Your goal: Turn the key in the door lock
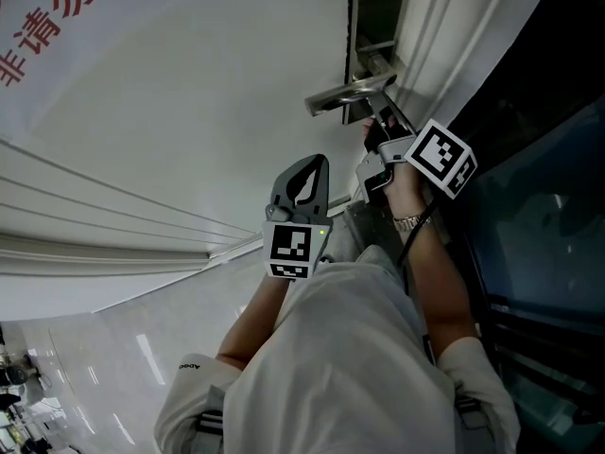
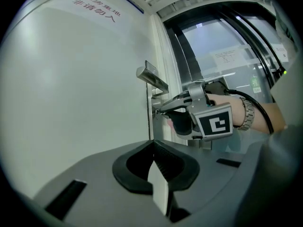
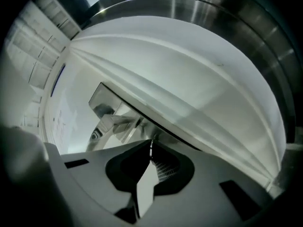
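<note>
**Setting.** A flat white painted surface (image 1: 208,93) bore red printed lettering (image 1: 38,36) near its upper edge. Stepped white mouldings (image 1: 104,230) ran between it and a glossy pale tiled floor (image 1: 104,348), which mirrored short streaks of light. On the right stood a dark-framed glass partition (image 2: 222,37), with paper notices (image 2: 228,58) fixed to the pane. Overall lighting was dim and even.

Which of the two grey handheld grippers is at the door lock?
The right gripper: its closed jaws grip the thin metal key under the silver lever handle. The left gripper hangs back, shut, empty.
</note>
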The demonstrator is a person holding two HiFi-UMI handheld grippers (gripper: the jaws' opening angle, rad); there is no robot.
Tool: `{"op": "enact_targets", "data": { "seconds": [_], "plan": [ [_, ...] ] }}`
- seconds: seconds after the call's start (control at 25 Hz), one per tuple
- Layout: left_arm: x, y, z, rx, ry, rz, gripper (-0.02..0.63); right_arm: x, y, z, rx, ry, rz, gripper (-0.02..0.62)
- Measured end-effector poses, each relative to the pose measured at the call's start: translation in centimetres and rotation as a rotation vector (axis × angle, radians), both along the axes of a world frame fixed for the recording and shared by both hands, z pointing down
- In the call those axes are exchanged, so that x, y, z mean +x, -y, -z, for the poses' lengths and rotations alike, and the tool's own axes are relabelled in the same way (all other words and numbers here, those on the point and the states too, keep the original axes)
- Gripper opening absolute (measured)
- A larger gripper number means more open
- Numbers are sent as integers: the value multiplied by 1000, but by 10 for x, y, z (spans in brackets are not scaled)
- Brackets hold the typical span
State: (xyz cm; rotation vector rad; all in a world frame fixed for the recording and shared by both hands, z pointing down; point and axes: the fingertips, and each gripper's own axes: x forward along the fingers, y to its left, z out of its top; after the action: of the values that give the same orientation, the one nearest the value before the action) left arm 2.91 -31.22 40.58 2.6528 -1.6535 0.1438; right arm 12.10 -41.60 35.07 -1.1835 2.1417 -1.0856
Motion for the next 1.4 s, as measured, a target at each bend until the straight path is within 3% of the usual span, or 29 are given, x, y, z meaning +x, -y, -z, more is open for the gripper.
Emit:
{"op": "enact_targets", "data": {
  "seconds": [0.12, 0.32, 0.56, 0.64, 0.96, 1.12, 1.28, 1.4],
  "plan": [
    [1, -1, -1, -2, -1, 2, 9, 1, 0, -2, -43, 121, 11, 10],
    [0, -4, -2, -7, -2, 8, 9, 2, 1, -5, -78, 207, 18, 11],
    [1, -7, -6, -16, 0, 4, 9, 3, 2, -10, -194, 491, 51, 11],
    [-1, -7, -6, -16, 0, 6, 9, 2, 2, -11, -202, 511, 88, 12],
    [0, -2, -5, -15, 5, -6, 9, 0, 0, -7, -143, 339, 139, 40],
    [1, -1, -5, -18, 5, -11, 9, -2, -11, -1, -18, 108, 166, 98],
    [3, -1, -8, -25, 5, -21, 9, -1, -22, -8, 38, -99, 173, 164],
    [6, -1, -8, -24, 3, -30, 9, 0, -25, -12, 107, -325, 154, 185]
  ]
}}
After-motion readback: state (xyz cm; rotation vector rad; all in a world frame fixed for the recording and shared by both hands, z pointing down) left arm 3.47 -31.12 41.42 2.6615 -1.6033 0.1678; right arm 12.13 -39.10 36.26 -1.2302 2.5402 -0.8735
